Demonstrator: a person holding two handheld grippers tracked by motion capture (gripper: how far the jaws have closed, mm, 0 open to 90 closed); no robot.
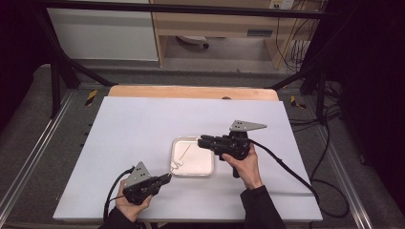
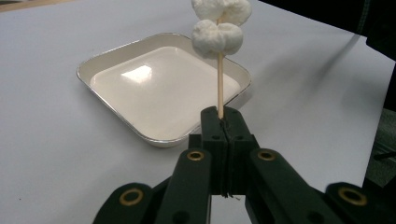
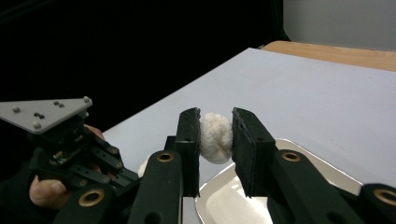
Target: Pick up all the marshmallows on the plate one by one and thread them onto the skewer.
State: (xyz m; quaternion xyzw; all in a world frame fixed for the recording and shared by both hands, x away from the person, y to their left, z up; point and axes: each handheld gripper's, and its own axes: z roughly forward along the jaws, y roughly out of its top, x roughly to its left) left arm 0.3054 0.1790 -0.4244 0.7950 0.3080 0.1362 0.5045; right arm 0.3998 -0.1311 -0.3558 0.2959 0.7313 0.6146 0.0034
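Note:
My left gripper (image 2: pixel 223 117) is shut on the lower end of a thin wooden skewer (image 2: pixel 220 81). Two white marshmallows (image 2: pixel 217 37) are threaded on the skewer's upper part. In the high view this left gripper (image 1: pixel 165 178) sits at the front left corner of a white square tray (image 1: pixel 200 164), and the skewer (image 1: pixel 184 153) slants over the tray. My right gripper (image 3: pixel 215 128) is shut on one loose white marshmallow (image 3: pixel 215 138), pinched between its pads. From above, the right gripper (image 1: pixel 201 140) hovers over the tray's right far edge and points left.
The tray (image 2: pixel 116 81) has a silver rim and a bare white floor. It lies mid-table on a pale sheet (image 1: pixel 143 119) over a wooden table (image 1: pixel 191 92). Cables (image 1: pixel 286 167) trail from both grippers. Dark frame bars stand at the sides.

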